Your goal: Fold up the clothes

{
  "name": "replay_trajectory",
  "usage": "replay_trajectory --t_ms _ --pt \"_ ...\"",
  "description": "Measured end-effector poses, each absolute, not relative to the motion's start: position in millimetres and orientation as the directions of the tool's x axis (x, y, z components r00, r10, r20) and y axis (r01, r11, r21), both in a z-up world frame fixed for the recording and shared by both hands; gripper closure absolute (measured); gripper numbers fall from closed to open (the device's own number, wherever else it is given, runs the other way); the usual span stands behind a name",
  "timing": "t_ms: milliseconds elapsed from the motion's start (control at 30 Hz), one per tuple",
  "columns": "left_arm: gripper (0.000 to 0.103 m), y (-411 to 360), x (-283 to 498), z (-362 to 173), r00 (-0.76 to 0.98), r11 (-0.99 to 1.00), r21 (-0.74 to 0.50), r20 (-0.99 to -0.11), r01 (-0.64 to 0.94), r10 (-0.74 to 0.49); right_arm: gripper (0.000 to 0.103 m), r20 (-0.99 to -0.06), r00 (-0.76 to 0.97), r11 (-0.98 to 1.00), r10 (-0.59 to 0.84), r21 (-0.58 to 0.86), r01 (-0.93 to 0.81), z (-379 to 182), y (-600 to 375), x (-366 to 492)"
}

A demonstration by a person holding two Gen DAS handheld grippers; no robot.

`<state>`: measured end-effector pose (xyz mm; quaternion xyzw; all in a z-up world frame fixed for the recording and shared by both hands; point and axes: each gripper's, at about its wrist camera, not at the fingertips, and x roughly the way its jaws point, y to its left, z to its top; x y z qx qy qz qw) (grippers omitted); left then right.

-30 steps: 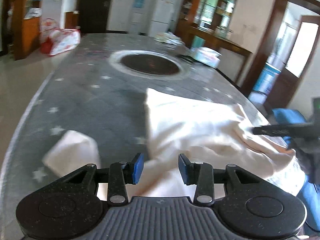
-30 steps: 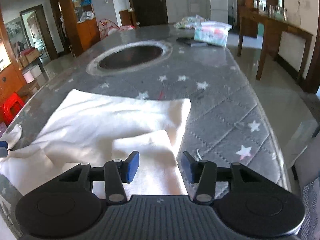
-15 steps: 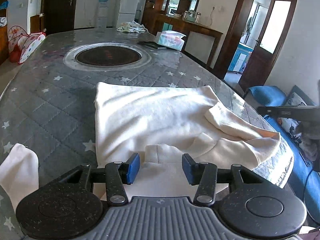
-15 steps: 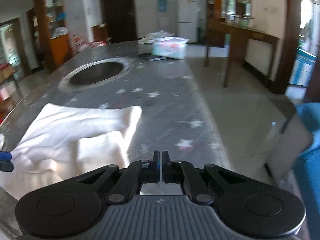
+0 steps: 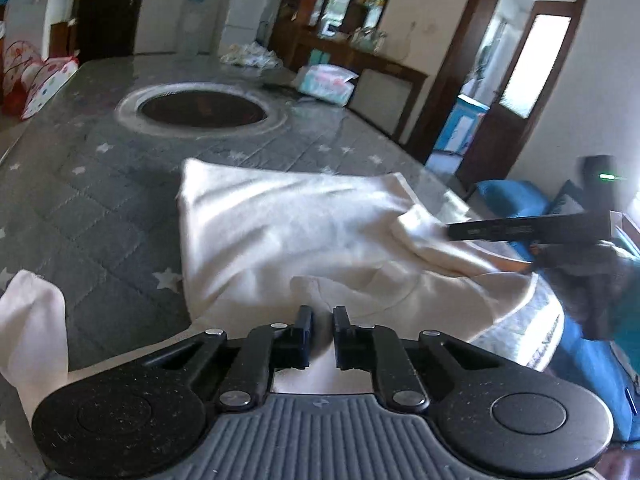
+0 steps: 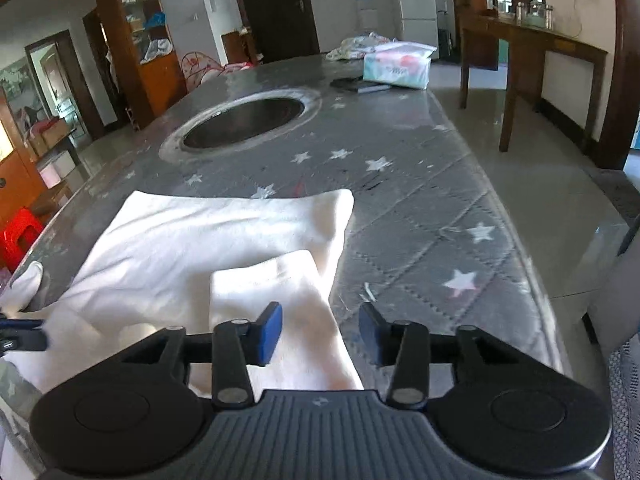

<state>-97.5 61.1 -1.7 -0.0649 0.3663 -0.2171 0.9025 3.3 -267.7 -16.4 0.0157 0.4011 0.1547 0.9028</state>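
Cream garment (image 5: pixel 288 236) lies spread on the grey star-print quilted desk (image 5: pixel 100 184), filling centre and right of the left wrist frame; hem edge toward the round dark opening (image 5: pixel 202 110) in the desk at upper centre. One sleeve (image 5: pixel 30 320) trails off to lower left of that frame, at the desk edge. The other sleeve (image 6: pixel 288 304) is folded in over the body, centre-bottom of the right wrist frame, cuff end pointing up-frame.

Left tongs (image 5: pixel 322 330) at bottom centre of their frame, narrow gap, fingers nearly together over the collar area of the garment; cloth shows in the gap, but whether it is actually pinched cannot be told. Right tongs (image 6: pixel 320 334) are wide apart, blue pads (image 6: pixel 270 332) visible, hovering over the folded sleeve, gripping nothing. In the left wrist view the right tongs (image 5: pixel 452 232) come in from the right edge, tips at the folded sleeve; contact is unclear because of blur.

Far end of the desk, upper part of the right wrist frame: tissue pack (image 6: pixel 396 66), a dark flat item (image 6: pixel 360 85) just beside it, and a bundle of cloth (image 6: pixel 352 46) behind. White fridge (image 6: pixel 414 2) at the back wall.
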Motion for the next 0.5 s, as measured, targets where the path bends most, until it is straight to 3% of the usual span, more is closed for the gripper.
replay_trajectory --t_ms 67,167,200,500 --pt "0.092 60.4 -102.9 1.4 0.639 0.886 -0.282 -0.615 0.369 -0.462 0.062 -0.725 0.619 0.948 0.302 0.157 -0.278 -21.1 -264.0 6.9" --pt "0.092 59.6 -111.1 3.7 0.635 0.866 -0.287 -0.593 0.408 -0.496 0.095 -0.721 0.610 0.937 0.327 0.162 -0.311 -22.6 -261.6 3.2" --pt "0.092 59.5 -113.2 3.9 0.634 0.862 -0.287 -0.588 0.418 -0.503 0.099 -0.714 0.625 0.939 0.315 0.141 -0.313 -19.3 -261.7 -1.7" --pt "0.092 56.8 -137.1 4.0 0.595 0.818 -0.297 -0.571 0.493 -0.566 0.101 -0.620 0.776 0.990 0.119 0.017 -0.138 20.0 -298.6 -50.6"
